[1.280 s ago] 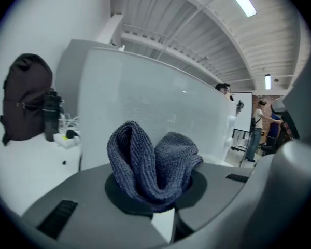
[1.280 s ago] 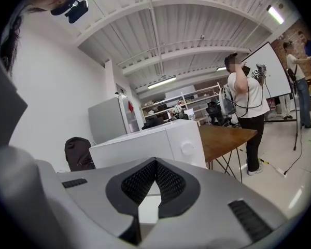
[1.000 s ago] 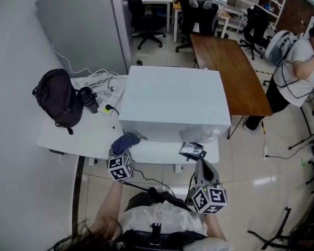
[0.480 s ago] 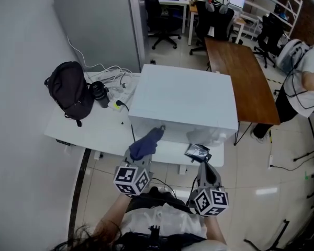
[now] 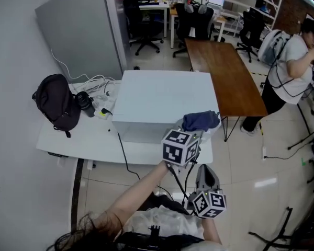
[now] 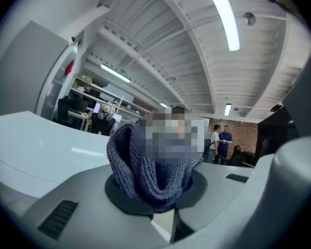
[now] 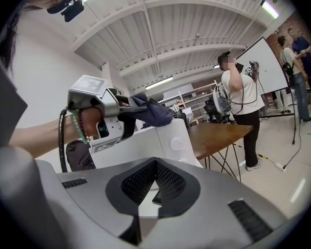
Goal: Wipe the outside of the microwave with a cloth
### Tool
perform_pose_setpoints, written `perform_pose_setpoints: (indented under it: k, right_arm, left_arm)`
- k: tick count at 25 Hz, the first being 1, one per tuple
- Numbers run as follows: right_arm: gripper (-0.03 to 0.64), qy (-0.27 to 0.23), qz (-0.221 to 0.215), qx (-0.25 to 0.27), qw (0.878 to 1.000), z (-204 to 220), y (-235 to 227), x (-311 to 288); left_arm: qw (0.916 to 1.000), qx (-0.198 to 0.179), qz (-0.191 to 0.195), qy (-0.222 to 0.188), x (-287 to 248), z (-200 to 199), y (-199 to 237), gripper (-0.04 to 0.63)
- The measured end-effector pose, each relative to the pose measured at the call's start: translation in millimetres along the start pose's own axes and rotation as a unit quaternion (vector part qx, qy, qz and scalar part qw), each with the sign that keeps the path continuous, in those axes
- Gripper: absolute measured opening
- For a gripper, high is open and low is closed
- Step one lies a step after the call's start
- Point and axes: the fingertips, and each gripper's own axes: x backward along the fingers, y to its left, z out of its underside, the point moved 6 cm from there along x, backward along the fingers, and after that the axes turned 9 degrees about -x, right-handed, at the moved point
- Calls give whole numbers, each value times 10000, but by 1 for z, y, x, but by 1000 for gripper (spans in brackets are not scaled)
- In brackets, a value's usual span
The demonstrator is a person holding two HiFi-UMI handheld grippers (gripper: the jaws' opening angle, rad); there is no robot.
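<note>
The white microwave (image 5: 162, 101) stands on a white desk (image 5: 78, 137). My left gripper (image 5: 194, 130) is shut on a dark blue knitted cloth (image 5: 200, 121), held at the front right corner of the microwave's top. In the left gripper view the cloth (image 6: 145, 165) bulges up between the jaws, with the microwave top (image 6: 36, 144) spreading to the left. My right gripper (image 5: 205, 169) hangs lower, in front of the desk, shut with nothing in it. The right gripper view shows the left gripper (image 7: 125, 122), the cloth (image 7: 153, 112) and the microwave's side (image 7: 166, 141) ahead.
A black backpack (image 5: 55, 102), a black lens-like cylinder (image 5: 85, 102) and white cables (image 5: 102, 82) lie left of the microwave. A brown table (image 5: 225, 72) stands to the right, with a person (image 5: 290, 61) beside it. A grey partition (image 5: 81, 27) rises behind the desk.
My left gripper has carried the cloth from the microwave's front left, up and rightwards to its top front right corner. The right gripper has barely moved.
</note>
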Motion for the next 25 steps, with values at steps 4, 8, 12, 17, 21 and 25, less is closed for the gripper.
perform_pose_setpoints:
  k: [4, 8, 12, 17, 21, 25]
  right_arm:
    - [23, -111, 143, -54, 9998, -3, -9, 8]
    - [23, -97, 129, -64, 9998, -3, -9, 7]
    - [23, -20, -70, -6, 10000, 0, 2, -3]
    - [23, 142, -438, 90, 9989, 5, 21, -21]
    - [23, 320, -686, 174, 9970, 11, 35, -30]
    - [23, 383, -815, 189, 9958, 14, 43, -36]
  left_arm:
    - [9992, 121, -229, 292, -12, 7, 9, 49]
    - [9974, 189, -599, 362, 10, 9, 36, 49]
    - [9908, 579, -1201, 226, 61, 14, 85, 49]
    - [9623, 806, -2593, -160, 155, 12, 160, 49]
    - [9407, 802, -3281, -304, 207, 13, 198, 49]
    - [9308, 784, -3554, -352, 229, 12, 211, 48]
